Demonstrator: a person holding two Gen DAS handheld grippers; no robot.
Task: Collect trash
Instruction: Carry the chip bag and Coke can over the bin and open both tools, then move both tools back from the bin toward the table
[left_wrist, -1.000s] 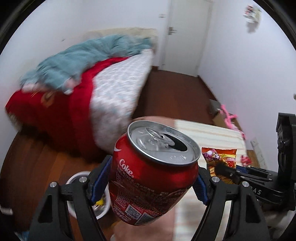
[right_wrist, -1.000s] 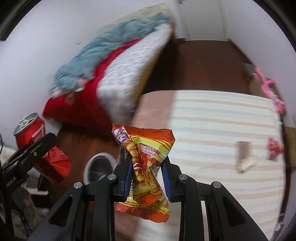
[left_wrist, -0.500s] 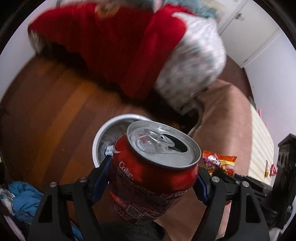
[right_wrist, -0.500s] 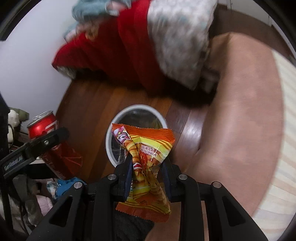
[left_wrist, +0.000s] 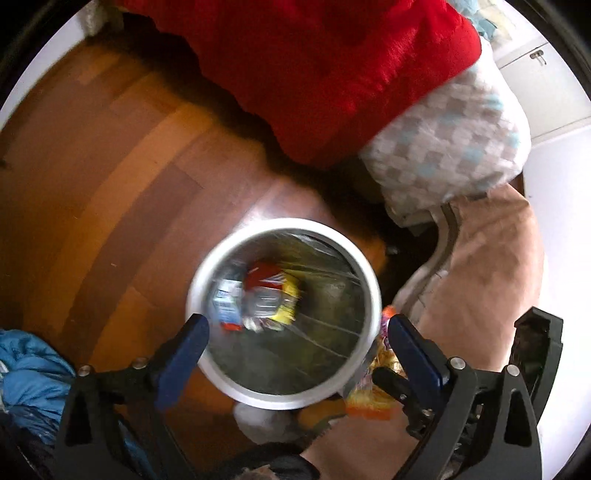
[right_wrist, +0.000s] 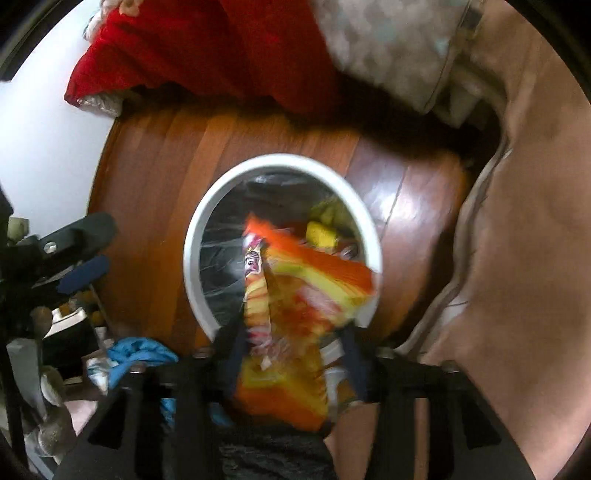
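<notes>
Nearest the left wrist camera, the left gripper (left_wrist: 295, 332) is seen with its two blue-padded jaws spread wide and nothing between them, hovering over one round white-rimmed trash bin (left_wrist: 236, 254) lined with clear plastic. One red soda can (left_wrist: 264, 282) is seen, blurred, inside that bin among one small white-and-blue carton (left_wrist: 227, 304) and yellow wrappers; half a second ago the can was clamped in this gripper. Beyond the bin, a brown wooden plank floor (left_wrist: 110, 184) is shown, then one red fleece blanket (left_wrist: 314, 74) and one grey-checked quilt (left_wrist: 450, 147) hanging from a bed, with a white door (left_wrist: 543, 85) farthest off.

Close to the right wrist camera, one orange-and-yellow snack packet (right_wrist: 295, 317) is seen between the jaws of the right gripper (right_wrist: 291, 354); the view is smeared by motion, so it cannot be told whether the packet is gripped or released. The jaws appear wider apart than half a second ago, and the packet is tilted toward the bin. A blue cloth (right_wrist: 140, 354) is seen on the floor at lower left, and a beige bed sheet (right_wrist: 524, 258) at right
</notes>
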